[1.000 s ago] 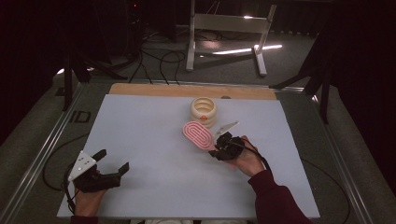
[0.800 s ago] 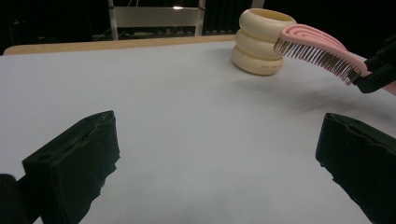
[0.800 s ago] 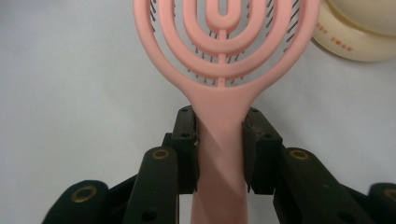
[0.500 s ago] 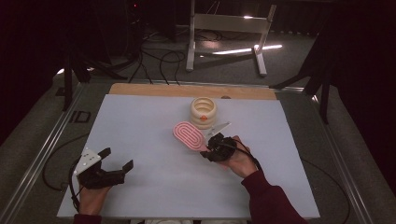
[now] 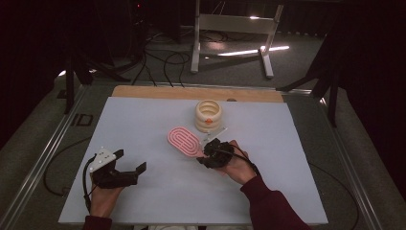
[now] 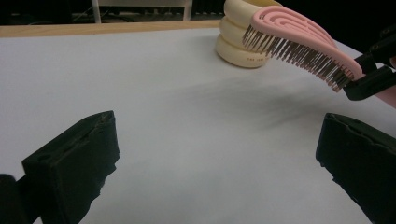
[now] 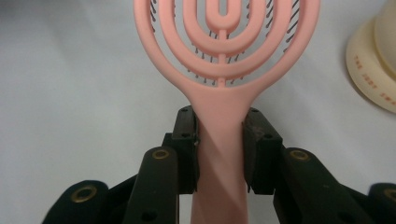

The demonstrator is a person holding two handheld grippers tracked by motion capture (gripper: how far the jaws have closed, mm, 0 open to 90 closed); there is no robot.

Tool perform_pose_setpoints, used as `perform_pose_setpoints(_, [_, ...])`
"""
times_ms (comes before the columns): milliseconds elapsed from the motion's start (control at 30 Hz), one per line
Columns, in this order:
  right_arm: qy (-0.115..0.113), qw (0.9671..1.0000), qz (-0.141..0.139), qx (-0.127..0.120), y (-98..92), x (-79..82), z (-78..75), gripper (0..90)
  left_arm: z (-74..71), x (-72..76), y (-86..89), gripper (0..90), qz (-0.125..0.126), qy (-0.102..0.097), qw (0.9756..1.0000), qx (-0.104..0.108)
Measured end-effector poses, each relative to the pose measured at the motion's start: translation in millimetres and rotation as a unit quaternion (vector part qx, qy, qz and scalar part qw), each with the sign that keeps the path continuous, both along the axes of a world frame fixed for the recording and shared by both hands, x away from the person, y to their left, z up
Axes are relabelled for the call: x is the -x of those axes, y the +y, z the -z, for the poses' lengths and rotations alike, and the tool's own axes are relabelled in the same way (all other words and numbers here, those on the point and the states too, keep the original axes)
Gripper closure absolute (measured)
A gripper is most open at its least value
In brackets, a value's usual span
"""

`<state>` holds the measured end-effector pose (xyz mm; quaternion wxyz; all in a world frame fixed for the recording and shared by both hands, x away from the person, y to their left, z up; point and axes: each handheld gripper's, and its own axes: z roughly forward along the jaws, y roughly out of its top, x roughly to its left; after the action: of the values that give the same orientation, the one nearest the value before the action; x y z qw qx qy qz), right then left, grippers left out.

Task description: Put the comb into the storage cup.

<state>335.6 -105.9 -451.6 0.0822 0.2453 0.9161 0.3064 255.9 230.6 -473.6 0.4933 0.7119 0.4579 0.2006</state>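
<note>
A pink hairbrush with an open looped back and dark bristles hangs above the white table, bristles down. My right gripper is shut on its handle, both jaws pressed to its sides. From the left gripper view the hairbrush is tilted in the air at upper right. My left gripper stands open near the table's front left, its jaws wide apart with nothing between them. A cream ribbed round container stands just beyond the brush.
The white table sheet has bare room at left and in the middle. A wooden strip runs along its far edge. Beyond the table are a metal stand and cables on the floor.
My right gripper has carried the hairbrush leftward and toward the front of the table, away from the cream container. The left gripper has stayed open and shifted only slightly.
</note>
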Motion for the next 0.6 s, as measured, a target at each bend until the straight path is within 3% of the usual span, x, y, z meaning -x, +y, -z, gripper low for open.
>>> perform_pose_setpoints(233, [-0.007,0.9999,-0.007,-0.008,10.4,4.6,-3.6,69.5,-6.2,-1.8,-5.8,0.1,-0.001,-0.012,0.9999,-0.002])
perform_pose_setpoints(600, [-0.013,0.9997,-0.015,-0.016,23.4,8.1,-5.8,69.5,-7.3,-11.4,-23.2,0.1,0.017,-0.006,0.9998,-0.007])
